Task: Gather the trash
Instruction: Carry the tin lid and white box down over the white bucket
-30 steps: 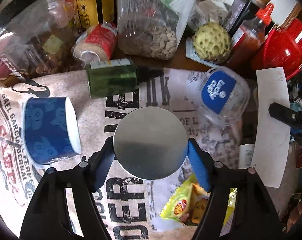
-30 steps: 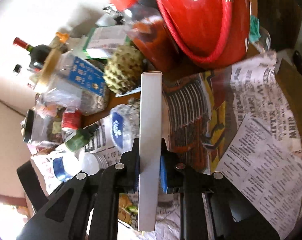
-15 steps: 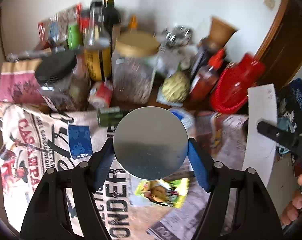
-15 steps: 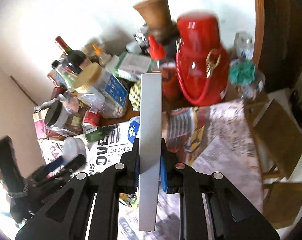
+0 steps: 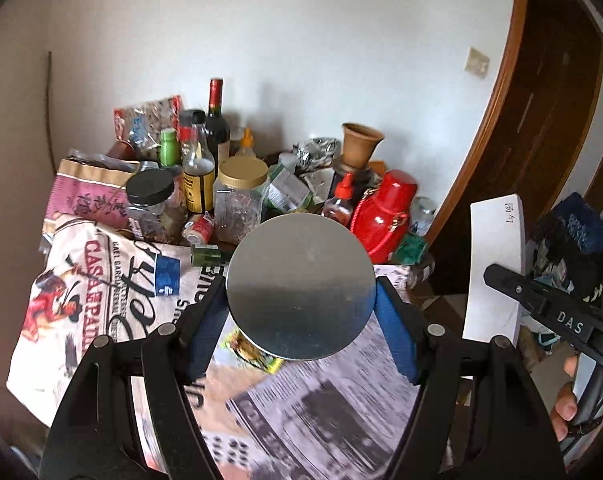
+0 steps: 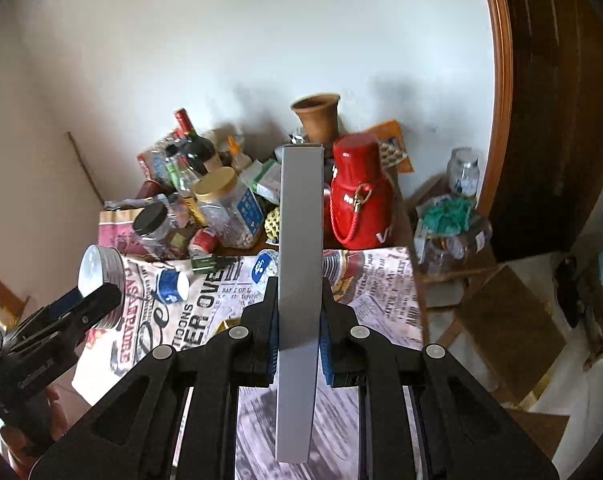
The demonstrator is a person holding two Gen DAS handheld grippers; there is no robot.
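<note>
— Newspaper sheets [image 5: 113, 280] are covering the table under both cameras, and a white wall [image 5: 301, 60] is rising behind it. What is sitting at the back?

— Clutter is crowding the far edge: a red flask [image 6: 357, 200] with a cord handle, a terracotta pot [image 6: 317, 116] behind it, a dark wine bottle [image 5: 216, 120], a gold-lidded jar [image 5: 241, 196] and a black-lidded jar [image 5: 149, 196]. A small green bottle [image 6: 209, 262] is lying on its side on the newsprint.

— And the left gripper [image 5: 301, 304]?

— Its blue pads [image 5: 395, 332] are pressing on either side of a round metal tin [image 5: 299, 286], whose flat silvery face is turning toward the lens (the jaws are standing wide, because the tin is wide). From the right wrist view the same tin is showing at the left, held up off the table.

— What is the right gripper [image 6: 299, 312] doing?

— It is pinching a flat white box [image 6: 299, 280] edge-on, jaws nearly together on its narrow thickness. The box is standing roughly upright above the table; the left camera is catching its broad white face at the right, with a hand [image 5: 569, 404] wrapping the handle below.

— Anything left on the paper?

— A yellow-green snack wrapper [image 5: 253, 354] is lying just under the tin, and a blue-patterned cup [image 6: 172, 286] is lying on its side.
</note>
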